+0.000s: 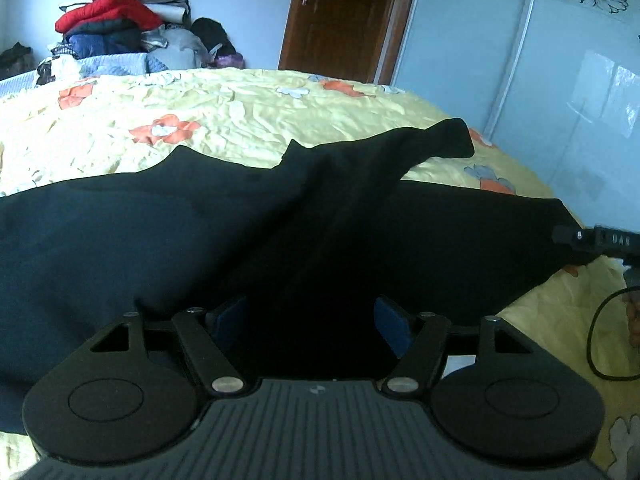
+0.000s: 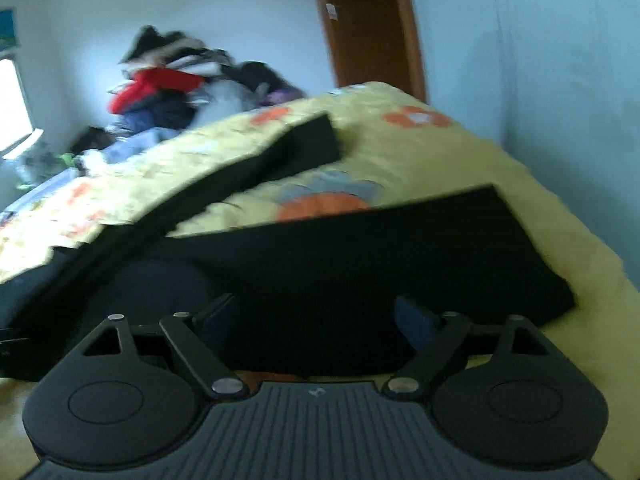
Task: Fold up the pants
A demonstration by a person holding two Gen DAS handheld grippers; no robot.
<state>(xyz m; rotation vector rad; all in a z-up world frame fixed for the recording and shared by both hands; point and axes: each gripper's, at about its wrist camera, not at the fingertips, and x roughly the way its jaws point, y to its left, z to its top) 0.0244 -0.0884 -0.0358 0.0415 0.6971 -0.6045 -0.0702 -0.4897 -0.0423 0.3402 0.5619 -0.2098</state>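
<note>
Black pants [image 1: 200, 232] lie spread on a yellow flowered bedspread [image 1: 240, 116]. One leg [image 1: 436, 140] runs to the far right, the other [image 1: 500, 236] lies nearer. My left gripper [image 1: 310, 322] is open, its blue pads either side of the dark cloth near the crotch. My right gripper [image 2: 320, 320] is open over the near leg [image 2: 380, 256]; the far leg [image 2: 304, 140] lies beyond. The right gripper's tip shows at the right edge of the left wrist view [image 1: 596, 240], at the near leg's hem. The right wrist view is blurred.
A pile of clothes [image 1: 116, 28] with a red jacket sits at the bed's far left. A brown door [image 1: 344, 12] and pale wardrobe panels [image 1: 540, 60] stand behind. The bed edge drops off at right [image 2: 592, 248]. A black cable [image 1: 600, 340] hangs at right.
</note>
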